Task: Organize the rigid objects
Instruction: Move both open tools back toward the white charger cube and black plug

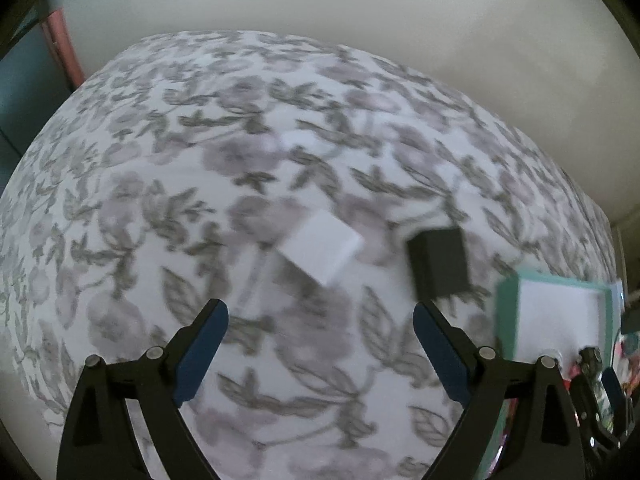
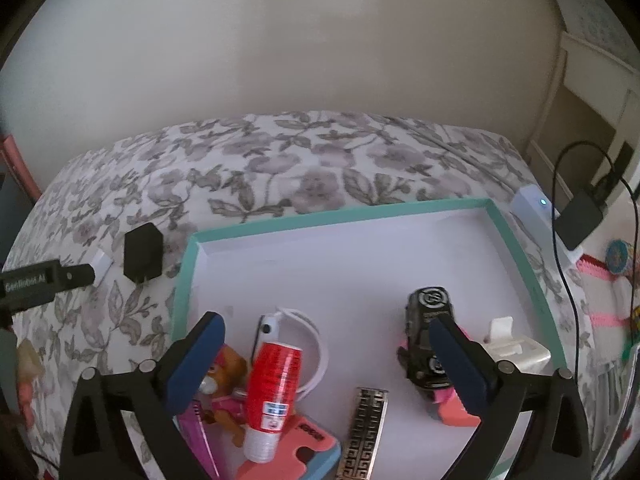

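My left gripper (image 1: 320,310) hangs open over the floral bedspread (image 1: 200,160), nothing between its fingers. Just beyond it lie a white box (image 1: 322,252) and a black plug adapter (image 1: 440,264). In the right wrist view my right gripper (image 2: 327,322) stands open above a teal-rimmed white tray (image 2: 340,214). The tray holds a red cup stack (image 2: 274,384), a toy dog (image 2: 226,372), a white band (image 2: 316,340), a patterned metal bar (image 2: 366,428), a black toy car (image 2: 424,332), a pink block (image 2: 452,412) and a white plug (image 2: 516,350). The black adapter (image 2: 143,256) lies left of the tray.
The tray's corner (image 1: 560,282) shows at the right of the left wrist view. A white device with a blue light (image 2: 536,204), a black power brick (image 2: 578,216) and its cable sit past the bed's right edge. A plain wall rises behind the bed.
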Available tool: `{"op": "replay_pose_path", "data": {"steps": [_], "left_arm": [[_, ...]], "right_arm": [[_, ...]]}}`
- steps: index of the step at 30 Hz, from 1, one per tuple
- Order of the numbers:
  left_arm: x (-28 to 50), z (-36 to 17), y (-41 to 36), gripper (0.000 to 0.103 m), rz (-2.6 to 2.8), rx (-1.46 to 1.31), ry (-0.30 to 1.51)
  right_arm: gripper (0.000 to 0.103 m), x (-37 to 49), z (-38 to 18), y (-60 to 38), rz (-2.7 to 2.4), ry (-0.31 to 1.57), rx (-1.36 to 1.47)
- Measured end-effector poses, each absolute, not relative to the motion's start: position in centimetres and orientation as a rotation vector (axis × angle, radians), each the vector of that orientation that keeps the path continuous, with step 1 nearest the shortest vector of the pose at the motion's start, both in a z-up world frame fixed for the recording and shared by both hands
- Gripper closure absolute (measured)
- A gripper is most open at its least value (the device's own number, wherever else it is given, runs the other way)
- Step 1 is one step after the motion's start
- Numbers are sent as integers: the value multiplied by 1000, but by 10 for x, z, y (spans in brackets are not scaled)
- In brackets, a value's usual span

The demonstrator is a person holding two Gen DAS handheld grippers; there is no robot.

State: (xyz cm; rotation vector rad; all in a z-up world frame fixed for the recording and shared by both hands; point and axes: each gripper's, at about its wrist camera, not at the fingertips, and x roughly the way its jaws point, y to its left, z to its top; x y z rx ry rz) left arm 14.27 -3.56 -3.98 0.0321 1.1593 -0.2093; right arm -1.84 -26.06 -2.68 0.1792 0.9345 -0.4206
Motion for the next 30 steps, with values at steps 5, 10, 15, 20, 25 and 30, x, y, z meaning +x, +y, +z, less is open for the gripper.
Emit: {"op": "replay_pose_path", "data": {"steps": [5, 10, 15, 20, 25, 30], "left_arm": [[157, -35, 1, 9, -143, -20, 1125], [166, -34, 25, 9, -110, -75, 1122], [171, -36, 32, 9, -104, -75, 1126], [174, -39, 26, 9, -145, -84, 1130], [174, -46, 7, 9, -235, -73, 1149], [176, -56, -8, 9, -294, -88, 1170]], "right_arm": [[0, -9, -29, -245, -389, 939, 122], [0, 6, -29, -223, -326, 943, 132], [0, 26, -24, -202, -265, 924, 169], [0, 51, -26, -183, -218, 934, 177], [6, 76, -37, -166, -182, 967, 157], [15, 94, -50, -151, -154, 997, 112]]}}
